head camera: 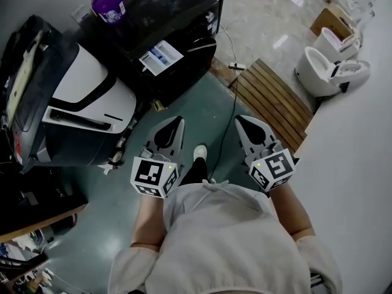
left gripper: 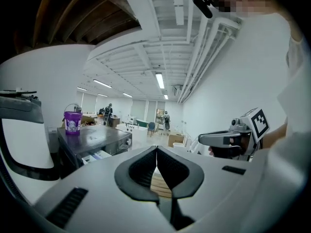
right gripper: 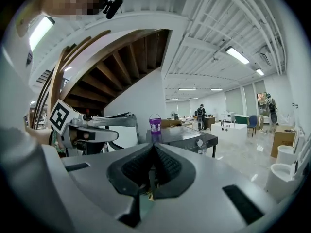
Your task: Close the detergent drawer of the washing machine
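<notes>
- Washing machine (head camera: 165,17): dark, standing ahead of me, front turned my way.
- My left gripper (head camera: 177,120) and right gripper (head camera: 239,119): both held low, well apart from the machine. Each has its jaws pressed together with nothing between them.
- Detergent drawer (head camera: 160,58): pulled out of the machine's front, long axis running out toward me, compartments facing up.
- Purple bucket (head camera: 109,5): upright on the machine's top.

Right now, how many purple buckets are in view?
1. The purple bucket stands on top of the black washing machine, at a far corner, away from its open detergent drawer. Others could be hidden out of frame.
</notes>
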The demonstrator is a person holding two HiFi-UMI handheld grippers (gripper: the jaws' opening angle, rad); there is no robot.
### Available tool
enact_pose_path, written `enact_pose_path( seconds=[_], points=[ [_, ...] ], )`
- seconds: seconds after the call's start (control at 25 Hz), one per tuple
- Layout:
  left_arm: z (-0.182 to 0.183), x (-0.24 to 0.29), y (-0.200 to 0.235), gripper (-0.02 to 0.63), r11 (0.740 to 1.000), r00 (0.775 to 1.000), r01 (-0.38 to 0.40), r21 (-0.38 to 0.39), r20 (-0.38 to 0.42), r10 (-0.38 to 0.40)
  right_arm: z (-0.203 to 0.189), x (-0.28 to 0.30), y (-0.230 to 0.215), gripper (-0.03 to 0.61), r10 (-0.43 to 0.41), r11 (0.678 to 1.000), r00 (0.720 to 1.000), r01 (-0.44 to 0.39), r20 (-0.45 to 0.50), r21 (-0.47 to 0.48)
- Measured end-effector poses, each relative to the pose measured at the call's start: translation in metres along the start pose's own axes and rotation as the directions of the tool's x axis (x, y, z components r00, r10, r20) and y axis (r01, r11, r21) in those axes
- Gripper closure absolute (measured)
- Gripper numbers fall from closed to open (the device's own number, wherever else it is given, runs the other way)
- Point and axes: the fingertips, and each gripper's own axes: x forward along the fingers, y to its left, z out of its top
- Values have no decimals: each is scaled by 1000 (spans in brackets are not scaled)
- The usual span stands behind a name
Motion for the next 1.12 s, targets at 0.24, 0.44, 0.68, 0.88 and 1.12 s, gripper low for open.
enact_pose_path(
  seconds=[0.24,0.44,0.68,0.88,1.12],
  points=[
    [28,58,81,594,1000,1000,-17,23,19,17,25,100,-32,572,21,999,1000,-21,-2,-39],
    [31,88,120,594,999,999,-34,4,0,34,31,157,-49,572,46,998,998,-47,-32,-38],
    [14,111,162,594,989,990,-137,-52,-33,136,16,214,-67,572,141,989,986,-145,-90,-39],
    [11,128,190,595,959,963,-268,-90,-36,266,17,266,-83,572,272,958,955,-280,-123,-60],
    [1,150,212,594,898,907,-421,-129,-55,417,13,321,-103,571,436,884,880,-458,-189,-90]
  ],
)
